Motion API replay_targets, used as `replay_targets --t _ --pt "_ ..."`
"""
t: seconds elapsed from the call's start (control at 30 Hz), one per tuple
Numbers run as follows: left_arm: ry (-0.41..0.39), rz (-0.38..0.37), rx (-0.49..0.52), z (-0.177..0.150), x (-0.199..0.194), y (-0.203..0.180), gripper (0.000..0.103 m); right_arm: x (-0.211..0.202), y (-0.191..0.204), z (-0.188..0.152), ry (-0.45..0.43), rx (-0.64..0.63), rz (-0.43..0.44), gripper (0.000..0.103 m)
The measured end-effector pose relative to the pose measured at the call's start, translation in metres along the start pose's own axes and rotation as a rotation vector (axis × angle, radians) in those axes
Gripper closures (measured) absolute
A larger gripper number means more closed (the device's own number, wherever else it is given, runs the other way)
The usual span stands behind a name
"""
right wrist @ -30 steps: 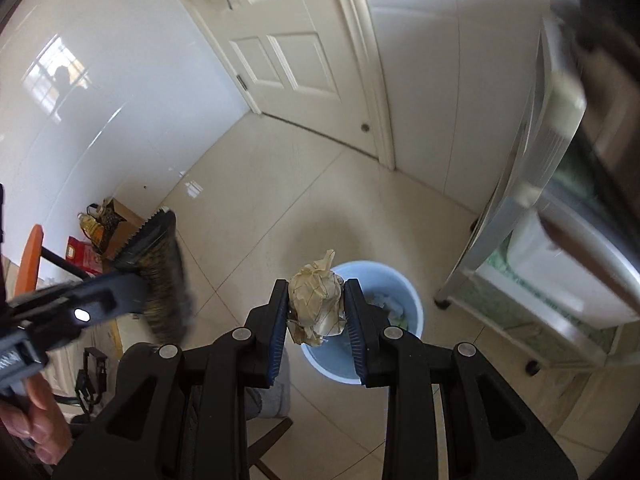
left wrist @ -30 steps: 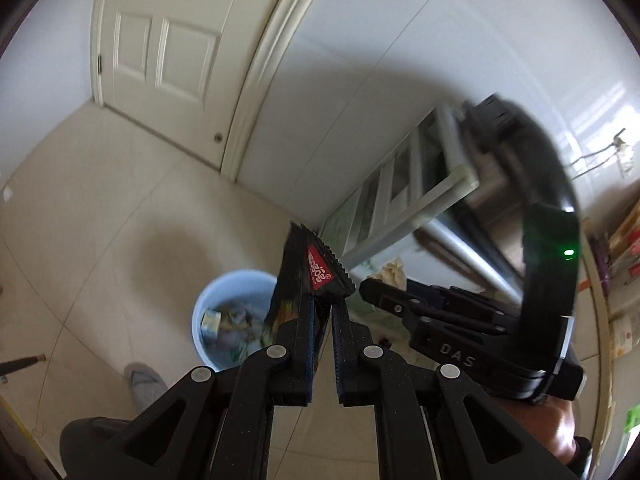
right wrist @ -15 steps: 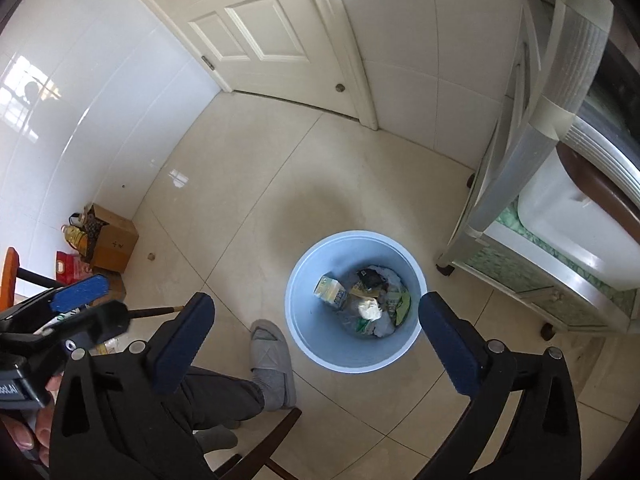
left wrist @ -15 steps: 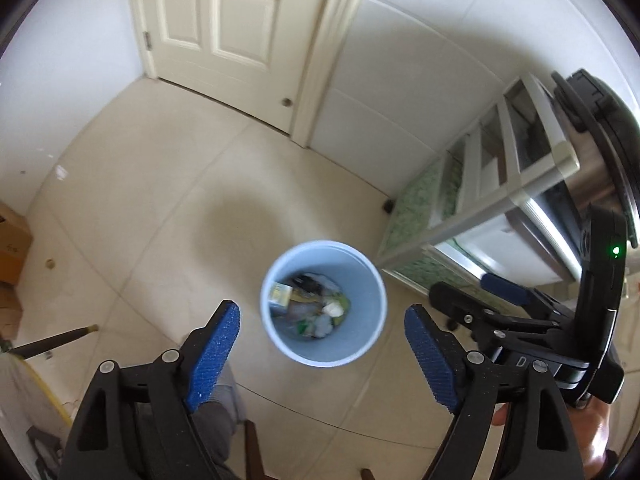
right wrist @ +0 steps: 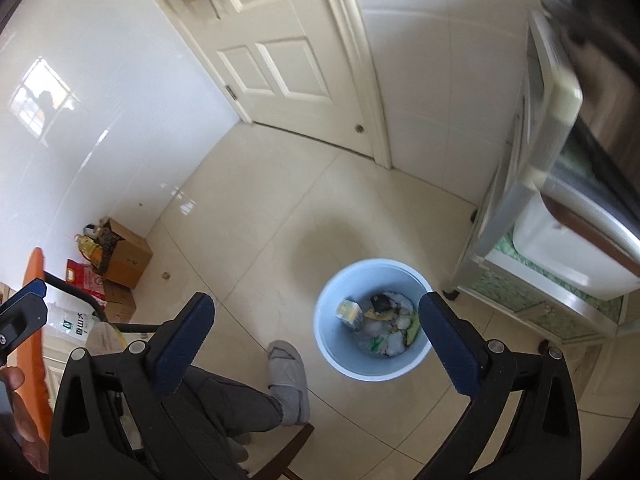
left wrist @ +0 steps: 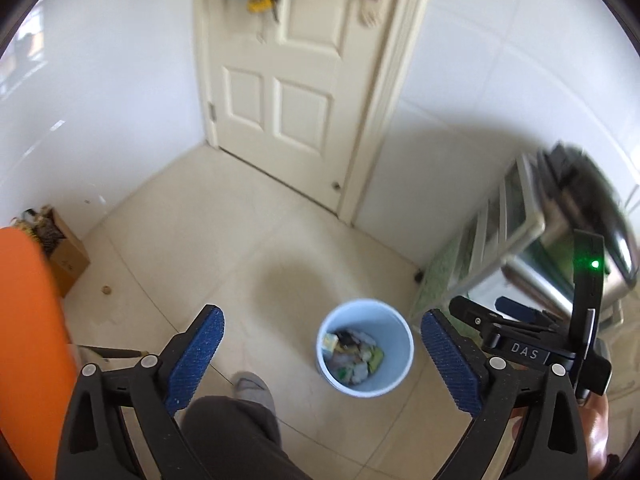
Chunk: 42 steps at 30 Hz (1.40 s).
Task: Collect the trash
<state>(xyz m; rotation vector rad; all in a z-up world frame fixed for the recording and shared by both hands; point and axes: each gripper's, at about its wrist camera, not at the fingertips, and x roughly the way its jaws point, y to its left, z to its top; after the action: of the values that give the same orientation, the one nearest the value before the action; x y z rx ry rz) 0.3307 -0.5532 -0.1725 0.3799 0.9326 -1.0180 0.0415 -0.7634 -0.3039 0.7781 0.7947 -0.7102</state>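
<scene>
bin (right wrist: 332, 344): pale blue, mixed white, yellow, green scraps inside | gripper pads (left wrist: 196, 360): blue, stippled (frames black) | door (left wrist: 280, 80): cream, panelled | floor (right wrist: 248, 220): beige tiles | slipper (right wrist: 288, 380): grey | chair (left wrist: 28, 340): orange

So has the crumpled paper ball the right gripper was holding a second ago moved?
Yes. It is gone from between the right gripper's fingers, which now stand open and bare above the blue bin; it cannot be picked out among the bin's trash.

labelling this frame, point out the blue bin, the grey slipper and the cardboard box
blue bin (right wrist: 332, 344): right wrist view, inner left wall
grey slipper (right wrist: 289, 376): right wrist view, top strap
cardboard box (right wrist: 127, 261): right wrist view, front face
</scene>
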Motion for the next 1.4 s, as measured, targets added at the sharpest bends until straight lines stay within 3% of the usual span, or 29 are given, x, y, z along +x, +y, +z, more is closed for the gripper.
replay_targets --t 0.13,0.37,0.73,0.93,1.1,1.4 --pt "-0.122 0.064 -0.06 -0.023 -0.075 0.029 0.004 -0.039 0.056 0.005 -0.074 -0.082 0.055 0.0" --pt "-0.332 0.239 -0.16 -0.088 -0.211 0.066 0.001 -0.109 0.162 -0.006 -0.189 -0.248 0.197 0.0" --pt "-0.525 0.556 -0.339 -0.237 -0.387 0.087 0.001 -0.197 0.324 -0.08 -0.288 -0.519 0.422 0.0" --pt "-0.588 0.661 -0.468 -0.322 -0.449 0.07 0.001 -0.237 0.372 -0.137 -0.327 -0.651 0.51 0.0" --pt "-0.612 0.743 -0.531 -0.375 -0.473 0.024 0.001 -0.259 0.388 -0.171 -0.357 -0.705 0.543 0.0" --pt "-0.627 0.807 -0.551 -0.403 -0.493 -0.022 0.001 -0.277 0.394 -0.203 -0.397 -0.749 0.542 0.0"
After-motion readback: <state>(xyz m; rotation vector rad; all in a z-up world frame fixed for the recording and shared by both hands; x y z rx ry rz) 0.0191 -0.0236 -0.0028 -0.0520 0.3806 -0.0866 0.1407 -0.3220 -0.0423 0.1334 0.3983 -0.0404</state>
